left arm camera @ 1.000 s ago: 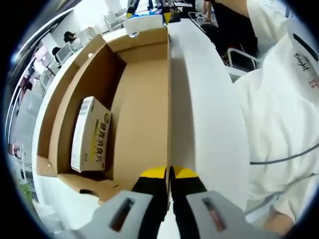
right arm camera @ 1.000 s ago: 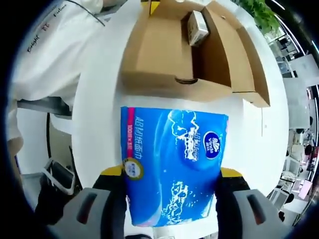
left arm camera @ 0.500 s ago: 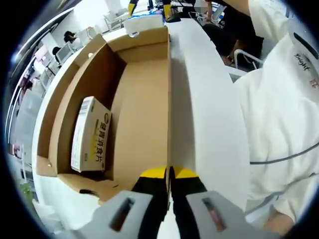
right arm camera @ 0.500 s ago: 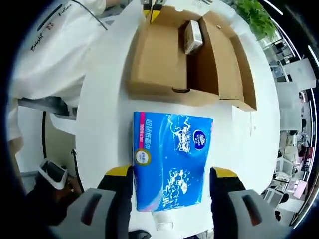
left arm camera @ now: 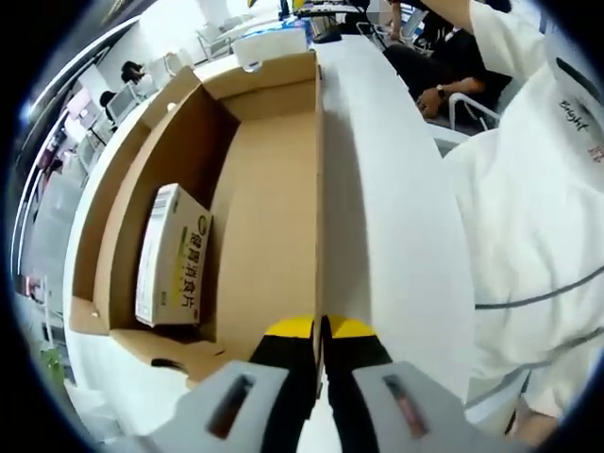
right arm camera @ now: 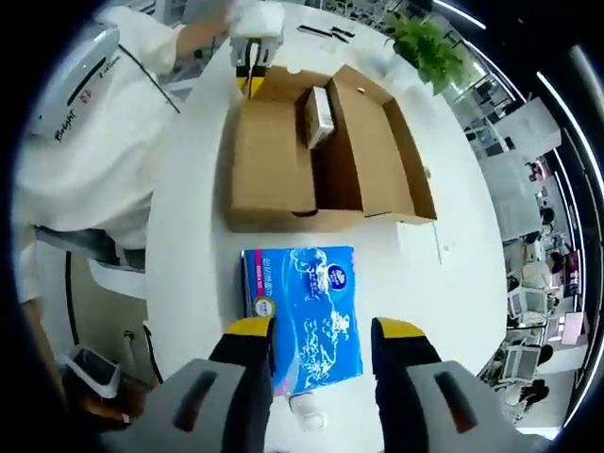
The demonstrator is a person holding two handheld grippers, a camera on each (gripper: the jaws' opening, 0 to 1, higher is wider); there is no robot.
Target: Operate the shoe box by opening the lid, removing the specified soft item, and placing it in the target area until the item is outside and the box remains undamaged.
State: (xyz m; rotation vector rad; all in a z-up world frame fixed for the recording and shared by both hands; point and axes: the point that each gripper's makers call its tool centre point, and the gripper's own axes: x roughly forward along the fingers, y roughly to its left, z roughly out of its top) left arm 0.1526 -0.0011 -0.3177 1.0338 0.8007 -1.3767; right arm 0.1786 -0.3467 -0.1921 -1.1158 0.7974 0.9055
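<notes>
Now that it is let go: the blue tissue pack (right arm camera: 304,316) lies flat on the white desk (right arm camera: 189,255), just beside the near wall of the shoe box (right arm camera: 283,170) and outside it.
Change: a second ago the pack sat clamped between the right gripper's jaws; half a second ago the jaws had parted around it; now the right gripper (right arm camera: 318,332) has drawn back and up, its yellow-tipped jaws spread wide with nothing between them, and the pack looks smaller below.
Pack's attitude: printed face up, long side running toward the box, no edge lifted that I can tell.
Box: open, walls upright and unbent as far as the right gripper view shows; its lid (right arm camera: 385,156) is folded out flat on the far side.
Left in the box: a small white carton (left arm camera: 173,257) with yellow print, against the inner wall.
Left gripper (left arm camera: 321,327): jaws pressed together on the box's side wall, steadying it; this hold looks unchanged over the last second.
Meaning for the task: judged from how things lie, the soft item is out and set down, so the removal and placing appear done, with only the release of the box wall left.
Surroundings: a person's white sleeve (left arm camera: 528,217) at the desk edge; a potted plant (right arm camera: 425,47) beyond the box.
</notes>
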